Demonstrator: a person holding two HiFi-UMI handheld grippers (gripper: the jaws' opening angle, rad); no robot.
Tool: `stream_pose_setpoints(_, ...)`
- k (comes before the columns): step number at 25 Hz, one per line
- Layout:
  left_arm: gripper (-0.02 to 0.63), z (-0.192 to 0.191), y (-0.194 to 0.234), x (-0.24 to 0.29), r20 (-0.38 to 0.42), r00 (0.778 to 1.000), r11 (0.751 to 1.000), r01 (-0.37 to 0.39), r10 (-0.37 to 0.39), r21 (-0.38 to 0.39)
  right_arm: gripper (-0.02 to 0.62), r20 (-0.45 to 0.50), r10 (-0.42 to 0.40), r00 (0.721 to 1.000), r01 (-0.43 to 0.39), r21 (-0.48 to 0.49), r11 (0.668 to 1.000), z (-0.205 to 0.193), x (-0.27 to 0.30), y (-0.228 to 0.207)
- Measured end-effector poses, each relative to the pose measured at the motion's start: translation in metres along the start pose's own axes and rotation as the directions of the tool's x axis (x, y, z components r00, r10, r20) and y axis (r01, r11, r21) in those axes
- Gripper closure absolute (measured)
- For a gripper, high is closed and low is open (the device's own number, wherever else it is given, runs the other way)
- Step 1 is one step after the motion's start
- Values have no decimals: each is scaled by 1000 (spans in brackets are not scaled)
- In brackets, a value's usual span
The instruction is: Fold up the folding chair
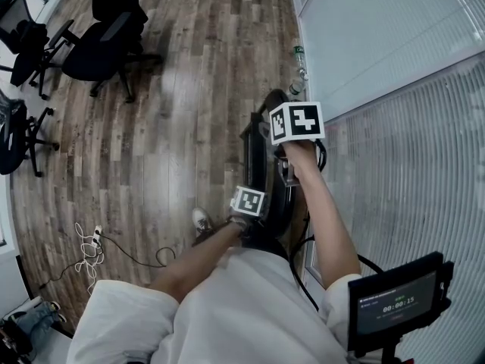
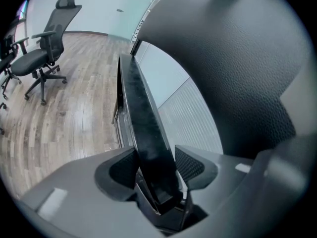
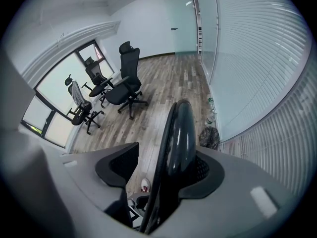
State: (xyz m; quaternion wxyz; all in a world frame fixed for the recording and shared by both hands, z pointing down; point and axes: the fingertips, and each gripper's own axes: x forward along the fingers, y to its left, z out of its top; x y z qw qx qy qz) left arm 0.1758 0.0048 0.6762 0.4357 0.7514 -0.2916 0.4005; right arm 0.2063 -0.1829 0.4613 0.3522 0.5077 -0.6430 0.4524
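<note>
Now, my left claw [image 2: 156, 166] is clenched on a thin black edge of the folding chair [image 2: 142, 108], with both pads [image 2: 190, 164] pressing it. My right claw [image 3: 159, 168] is released: the chair's rounded top leans on the pad nearer the blinds [image 3: 267, 83], and there is a gap at the other pad. Beyond the claws is wooden floor [image 3: 163, 86], and the office chairs [image 3: 126, 90] are well apart.

Glossy black folding chair [image 3: 181, 133], wood-plank floor [image 1: 189, 89]

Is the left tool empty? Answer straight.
No: a flat panel of the black folding chair stands between the jaws of the left tool.
</note>
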Motion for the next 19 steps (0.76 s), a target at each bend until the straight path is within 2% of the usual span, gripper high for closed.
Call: stream_pose_setpoints(19, 380, -2, 0, 4, -9, 1000, 1000, 4, -4, -6, 359, -1, -1, 1000, 1, 1, 1000, -1, 2, -2)
